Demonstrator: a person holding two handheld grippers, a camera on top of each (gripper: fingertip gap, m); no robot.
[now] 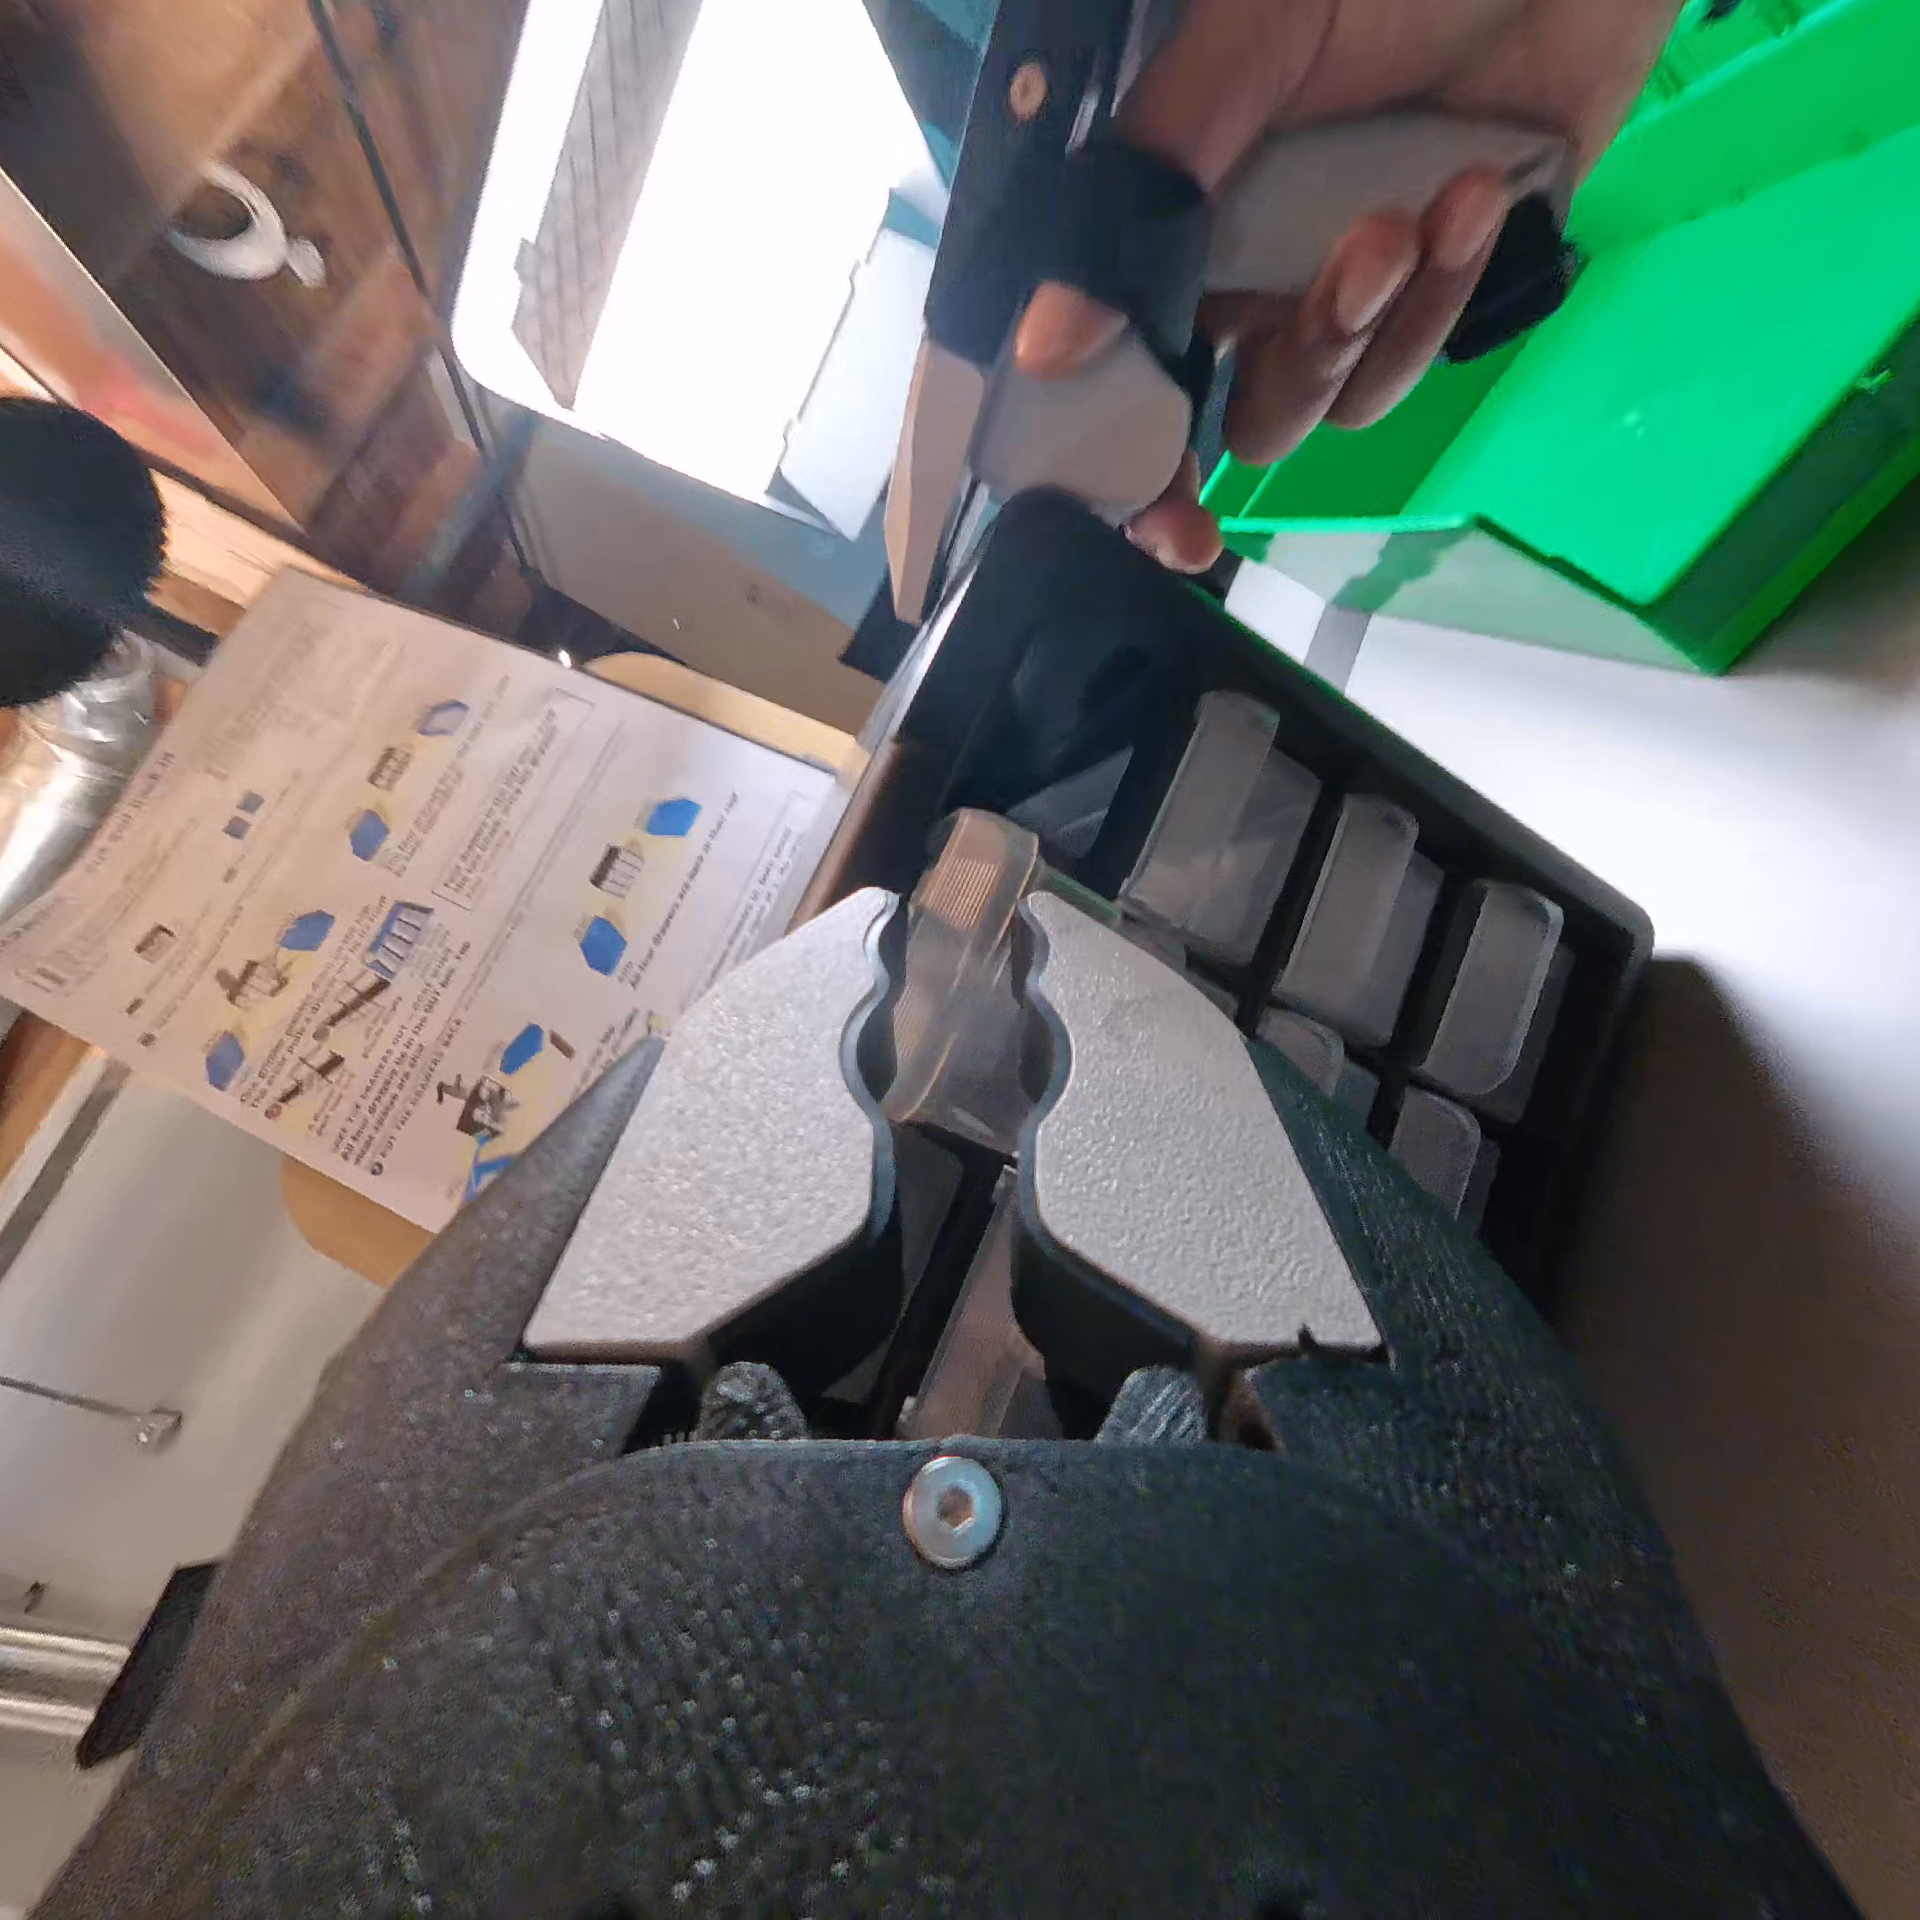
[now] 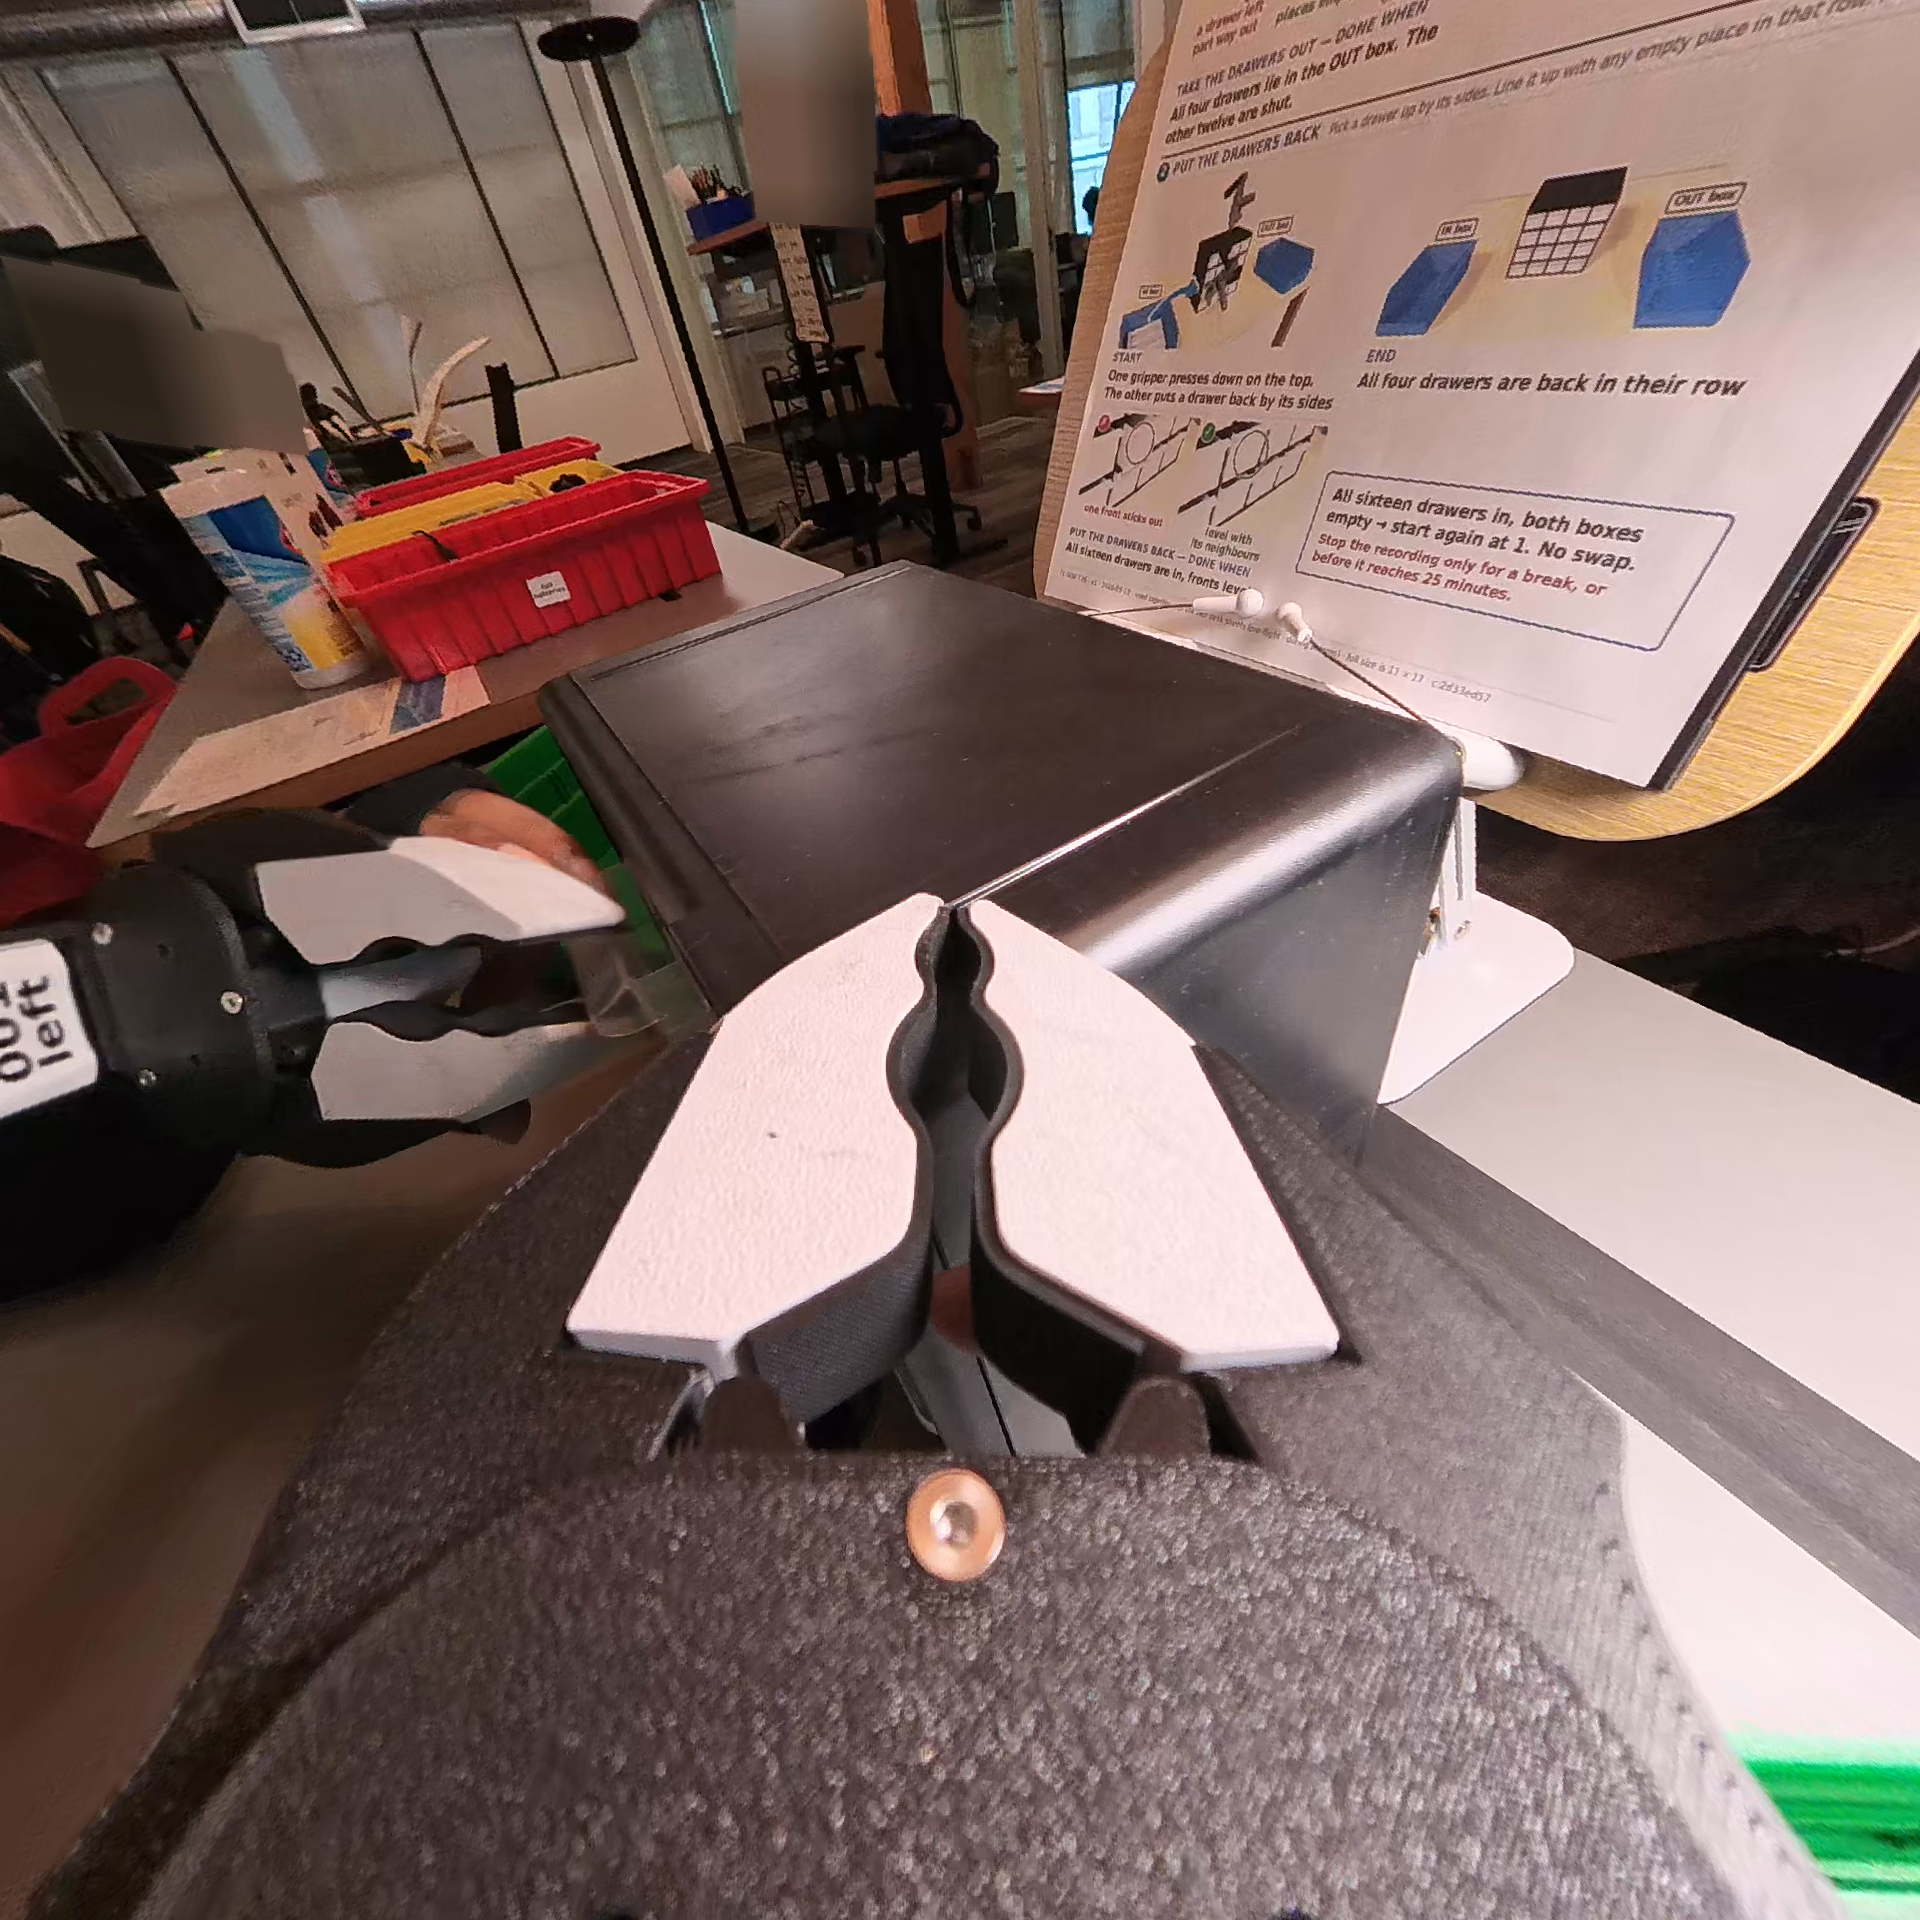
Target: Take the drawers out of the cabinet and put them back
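Observation:
The black cabinet (image 1: 1475,831) holds several clear drawers (image 1: 1351,925) in its front, and one slot (image 1: 1049,696) at its near end is dark and open. My left gripper (image 1: 961,935) is shut on a clear drawer (image 1: 971,883) right in front of that slot. I cannot tell whether the drawer is partly inside. In the right wrist view my right gripper (image 2: 951,914) is shut and empty, its tips on the front edge of the cabinet top (image 2: 935,727). The left gripper (image 2: 603,971) with its clear drawer (image 2: 636,1000) shows at the cabinet's left. The right gripper (image 1: 1081,416), in a hand, shows above the cabinet.
A green bin (image 1: 1662,416) stands on the white table behind the cabinet. An instruction sheet (image 2: 1455,395) on a wooden board leans just to the right of the cabinet. Red and yellow trays (image 2: 530,551) and a wipes canister (image 2: 270,582) sit on a far table.

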